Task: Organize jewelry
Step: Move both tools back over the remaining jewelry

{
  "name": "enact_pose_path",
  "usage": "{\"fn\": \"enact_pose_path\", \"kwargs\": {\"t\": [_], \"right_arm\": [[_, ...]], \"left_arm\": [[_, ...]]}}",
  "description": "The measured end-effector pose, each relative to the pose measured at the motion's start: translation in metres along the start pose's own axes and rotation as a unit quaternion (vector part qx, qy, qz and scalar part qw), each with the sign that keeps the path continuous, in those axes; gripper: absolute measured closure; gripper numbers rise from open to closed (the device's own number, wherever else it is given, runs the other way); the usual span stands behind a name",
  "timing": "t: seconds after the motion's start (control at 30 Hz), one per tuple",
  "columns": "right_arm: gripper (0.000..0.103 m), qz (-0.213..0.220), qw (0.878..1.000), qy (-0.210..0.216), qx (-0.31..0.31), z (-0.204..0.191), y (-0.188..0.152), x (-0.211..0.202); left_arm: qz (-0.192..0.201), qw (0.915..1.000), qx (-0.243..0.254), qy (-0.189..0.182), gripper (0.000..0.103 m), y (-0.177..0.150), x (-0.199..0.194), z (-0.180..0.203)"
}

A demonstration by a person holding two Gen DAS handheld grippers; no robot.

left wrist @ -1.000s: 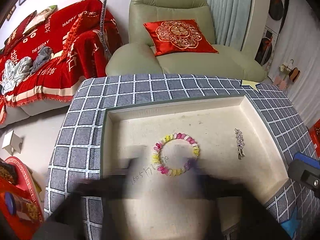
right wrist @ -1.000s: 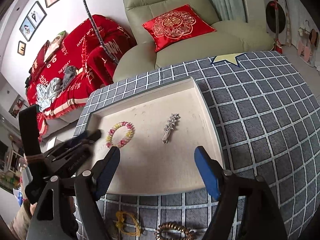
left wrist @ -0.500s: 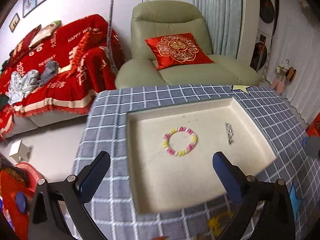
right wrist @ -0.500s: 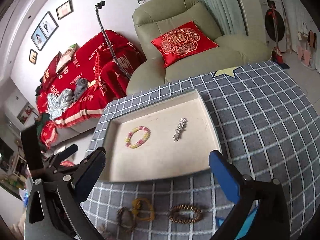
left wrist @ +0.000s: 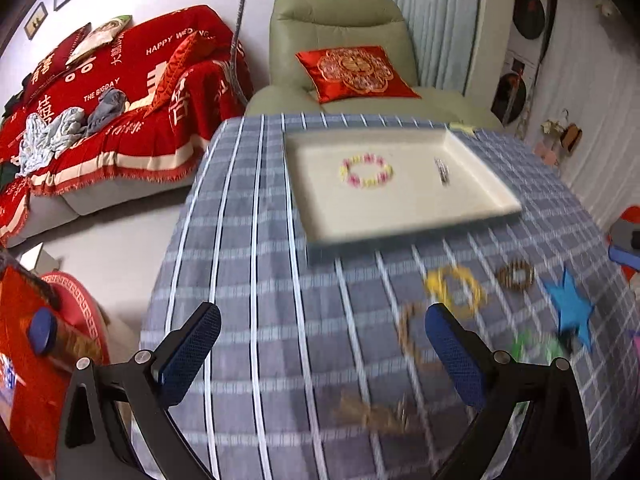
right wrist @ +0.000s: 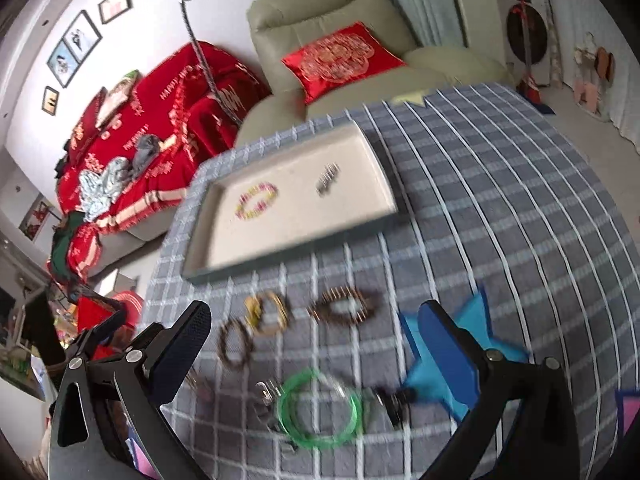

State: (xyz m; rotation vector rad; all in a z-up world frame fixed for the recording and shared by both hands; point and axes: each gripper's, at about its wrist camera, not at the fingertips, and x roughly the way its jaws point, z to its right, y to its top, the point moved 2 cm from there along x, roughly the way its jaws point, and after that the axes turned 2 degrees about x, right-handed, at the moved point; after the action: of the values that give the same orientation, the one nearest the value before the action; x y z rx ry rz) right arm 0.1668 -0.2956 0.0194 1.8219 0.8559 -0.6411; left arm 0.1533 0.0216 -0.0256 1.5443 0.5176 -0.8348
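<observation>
Right wrist view shows the checked grey surface (right wrist: 500, 200) filling most of what I see, with the shallow cream tray (right wrist: 224, 258) lying on it toward the far side. Inside the tray the pink and yellow bead bracelet (right wrist: 257, 201) lies flat to the left, and the silver hair clip (right wrist: 327, 178) lies well apart from it to the right. A blue star-shaped marker (right wrist: 472, 356) sits on the cloth near me, partly behind one finger of my right tool (right wrist: 316, 334), whose two blue-padded fingers stand wide apart and grip nothing. Between those fingers and low in the view lies a green hoop bracelet (right wrist: 320, 410), with some small dark and silver pieces beside it that are too blurred to name. Farther out, between the hoop and the tray's near edge, lie a brown beaded bracelet (right wrist: 345, 306), a yellow bracelet (right wrist: 267, 314) and a dark cord ring (right wrist: 235, 342), close to one another. From the left wrist view, my left tool (left wrist: 322, 330) also hangs above the cloth with its fingers spread wide and nothing between them, the tray (left wrist: 400, 226) ahead of it and the yellow bracelet (left wrist: 456, 290) just beyond its right finger.
</observation>
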Motion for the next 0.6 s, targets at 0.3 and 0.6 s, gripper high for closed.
{"fn": "enact_pose_path", "kwargs": {"t": [0.3, 0.6], "right_arm": [[0.0, -0.034, 0.998, -0.049, 0.014, 0.03, -0.062, -0.003], [0.0, -0.031, 0.994, -0.105, 0.016, 0.051, -0.078, -0.004]], "left_arm": [[-0.023, 0.9997, 0.001, -0.004, 0.0, -0.051, -0.013, 0.003], [-0.009, 0.9994, 0.025, -0.023, 0.0, -0.055, -0.021, 0.025]]}}
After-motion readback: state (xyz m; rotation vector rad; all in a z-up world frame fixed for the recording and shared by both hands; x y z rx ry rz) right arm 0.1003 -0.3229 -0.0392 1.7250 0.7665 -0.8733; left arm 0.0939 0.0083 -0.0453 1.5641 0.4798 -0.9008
